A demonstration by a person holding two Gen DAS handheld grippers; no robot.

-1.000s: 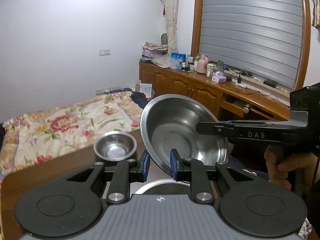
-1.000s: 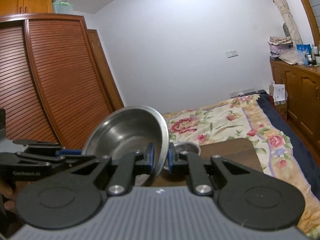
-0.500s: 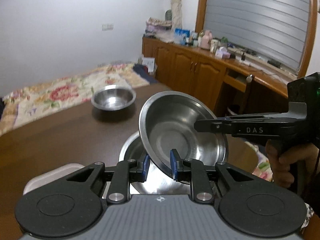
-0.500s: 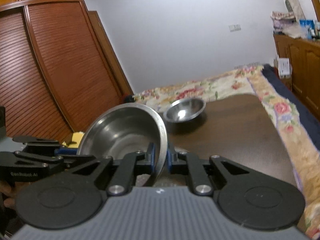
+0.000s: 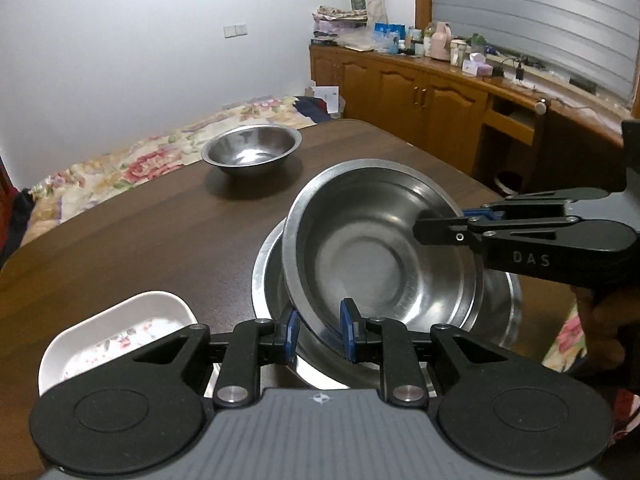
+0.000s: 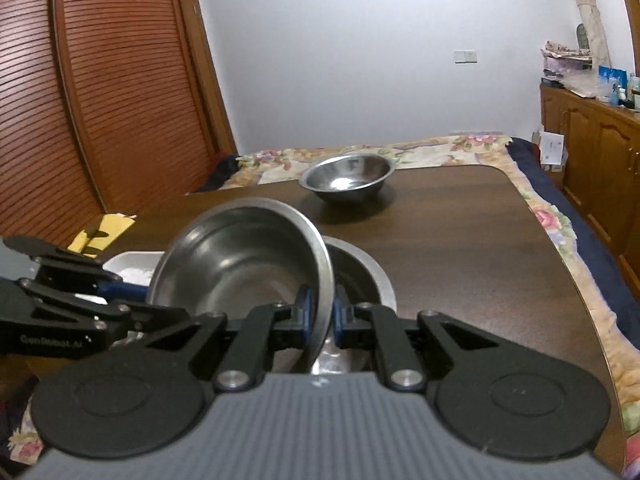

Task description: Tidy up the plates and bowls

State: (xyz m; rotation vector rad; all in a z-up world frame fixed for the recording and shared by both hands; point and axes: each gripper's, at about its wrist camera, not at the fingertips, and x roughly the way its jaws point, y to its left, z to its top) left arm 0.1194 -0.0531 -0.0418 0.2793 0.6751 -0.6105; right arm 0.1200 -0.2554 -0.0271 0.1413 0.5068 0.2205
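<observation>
- Both grippers are pinching the steel bowl (image 5: 384,256) by opposite rims: left gripper (image 5: 319,330), right gripper (image 6: 319,311).
- Bowl is hanging tilted over the larger basin (image 5: 502,300) on the table (image 5: 160,240).
- Advice: level the rims, centre, then release both together.

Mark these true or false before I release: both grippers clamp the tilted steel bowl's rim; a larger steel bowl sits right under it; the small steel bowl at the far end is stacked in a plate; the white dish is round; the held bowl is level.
1. Both grippers clamp the tilted steel bowl: true. The left gripper and the right gripper each pinch its rim.
2. A larger steel bowl sits directly beneath it: true.
3. The small steel bowl is stacked in a plate: false. It stands alone on the wooden table.
4. The white dish is round: false. It looks rectangular with rounded corners.
5. The held bowl is level: false. It is tilted.
</observation>
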